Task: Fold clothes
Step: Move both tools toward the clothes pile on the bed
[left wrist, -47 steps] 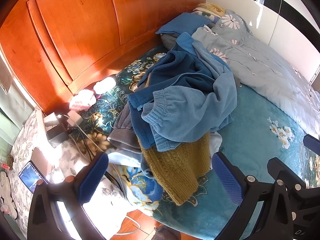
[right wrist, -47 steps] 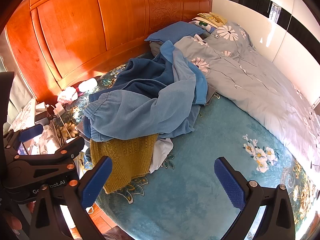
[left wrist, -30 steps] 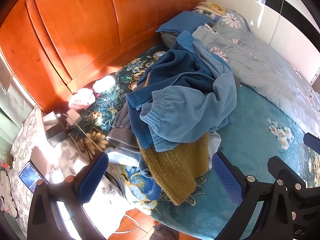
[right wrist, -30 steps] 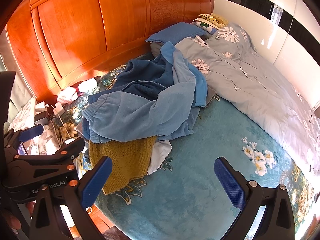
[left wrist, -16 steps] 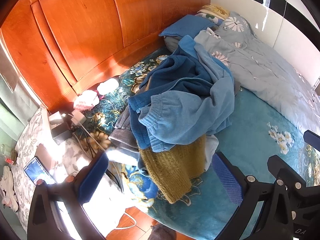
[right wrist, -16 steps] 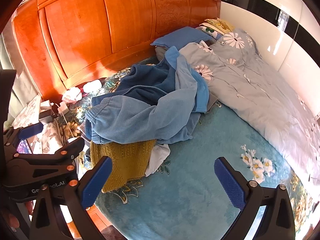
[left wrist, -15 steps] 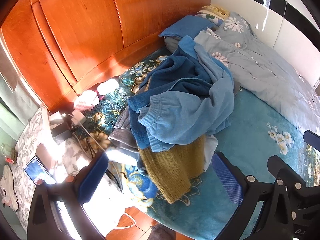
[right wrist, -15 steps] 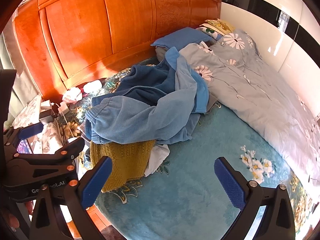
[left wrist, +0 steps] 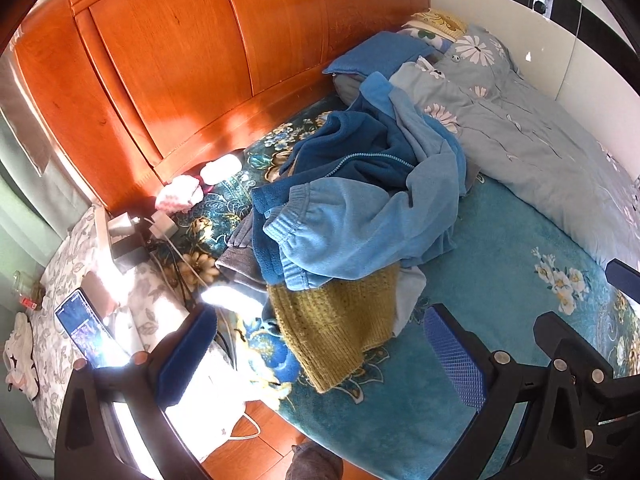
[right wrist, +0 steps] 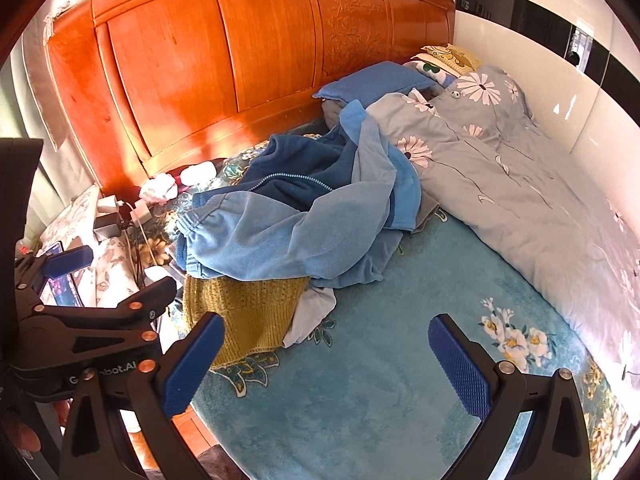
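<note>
A heap of clothes lies on the teal bed cover (left wrist: 500, 280) near the headboard. On top is a light blue fleece garment (left wrist: 360, 224) (right wrist: 288, 236) over a dark blue zip jacket (left wrist: 352, 156) (right wrist: 296, 168). A mustard knit sweater (left wrist: 336, 328) (right wrist: 244, 312) sticks out beneath, with a pale cloth (right wrist: 312, 312) beside it. My left gripper (left wrist: 320, 352) hovers open just short of the sweater's edge. My right gripper (right wrist: 324, 360) is open over bare cover, right of the heap. Neither holds anything.
An orange wooden headboard (right wrist: 240, 60) stands behind the heap. A grey floral duvet (right wrist: 520, 184) and pillows (right wrist: 372, 80) fill the right side. A bedside table at left carries a phone (left wrist: 84, 328), chargers and cables (left wrist: 160, 232). Wood floor (left wrist: 256, 440) shows below the bed edge.
Both grippers have pulled back and risen a little, so the heap looks smaller and more of the headboard shows. The clothes have not moved. Both stay open.
</note>
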`<act>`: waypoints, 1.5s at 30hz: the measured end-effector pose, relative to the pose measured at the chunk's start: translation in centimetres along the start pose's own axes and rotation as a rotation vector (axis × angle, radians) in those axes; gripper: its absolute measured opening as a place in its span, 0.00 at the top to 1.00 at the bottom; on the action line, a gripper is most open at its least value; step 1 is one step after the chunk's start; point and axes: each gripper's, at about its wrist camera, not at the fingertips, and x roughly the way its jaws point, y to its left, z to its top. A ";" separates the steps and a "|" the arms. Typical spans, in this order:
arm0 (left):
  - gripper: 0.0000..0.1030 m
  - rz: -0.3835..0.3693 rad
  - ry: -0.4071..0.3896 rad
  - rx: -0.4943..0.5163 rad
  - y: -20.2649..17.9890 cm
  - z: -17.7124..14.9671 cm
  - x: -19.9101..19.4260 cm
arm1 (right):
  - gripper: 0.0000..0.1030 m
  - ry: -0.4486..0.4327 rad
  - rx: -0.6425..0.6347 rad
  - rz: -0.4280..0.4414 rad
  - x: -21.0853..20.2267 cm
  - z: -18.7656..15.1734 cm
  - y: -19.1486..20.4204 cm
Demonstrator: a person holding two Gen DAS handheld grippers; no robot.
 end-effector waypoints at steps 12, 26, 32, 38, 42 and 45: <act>0.00 0.077 -0.004 0.000 -3.0 -1.9 -2.2 | 0.00 -0.012 -0.026 0.075 -1.2 -1.8 -2.8; 0.00 0.151 -0.031 0.026 -6.0 -3.6 -4.6 | 0.00 -0.049 -0.027 0.147 -3.2 -4.1 -6.2; 0.00 0.112 0.019 -0.041 -3.1 -2.5 -2.7 | 0.00 -0.021 0.042 0.132 -2.4 -4.6 -8.0; 0.00 0.097 0.065 -0.049 0.4 0.7 2.0 | 0.00 0.008 0.114 0.054 -1.3 -4.2 -9.9; 0.00 0.033 0.103 -0.059 2.7 3.3 6.1 | 0.00 0.035 0.180 -0.034 -0.8 -3.7 -11.1; 0.00 -0.003 0.136 -0.059 3.9 4.6 8.9 | 0.00 0.057 0.233 -0.108 -0.6 -3.3 -11.8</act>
